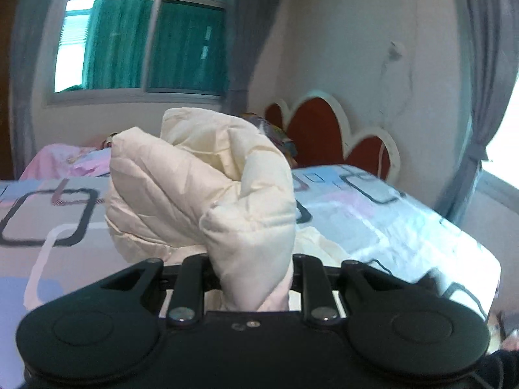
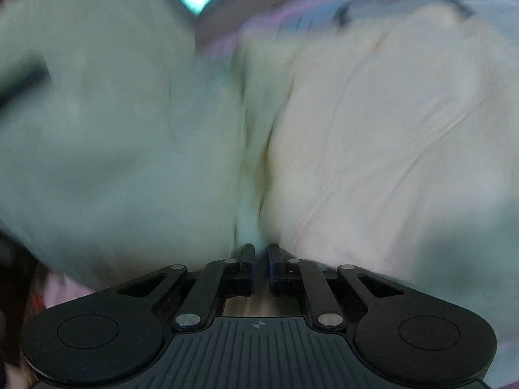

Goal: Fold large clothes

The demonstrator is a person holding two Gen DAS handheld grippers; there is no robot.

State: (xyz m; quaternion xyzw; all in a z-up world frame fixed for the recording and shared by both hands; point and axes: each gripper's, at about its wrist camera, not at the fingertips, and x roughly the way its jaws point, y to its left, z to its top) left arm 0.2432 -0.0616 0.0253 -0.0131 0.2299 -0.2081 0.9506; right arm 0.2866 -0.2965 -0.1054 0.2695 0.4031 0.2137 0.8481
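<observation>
A cream quilted garment [image 1: 207, 188] is bunched up and rises in a thick roll in front of the left wrist camera, above the bed. My left gripper [image 1: 253, 269] is shut on a fold of it; the cloth hides the fingertips. In the right wrist view the same cream garment [image 2: 373, 129] fills almost the whole frame, blurred. My right gripper [image 2: 260, 253] is shut on a thin fold of it that runs up between the narrow-set fingers.
A bed [image 1: 405, 214] with a grey, pink and blue square-patterned sheet lies under the garment. A red and white headboard [image 1: 340, 133] stands at the wall. A window [image 1: 142, 39] with green curtains and grey drapes is behind. Pink bedding [image 1: 65, 162] lies at far left.
</observation>
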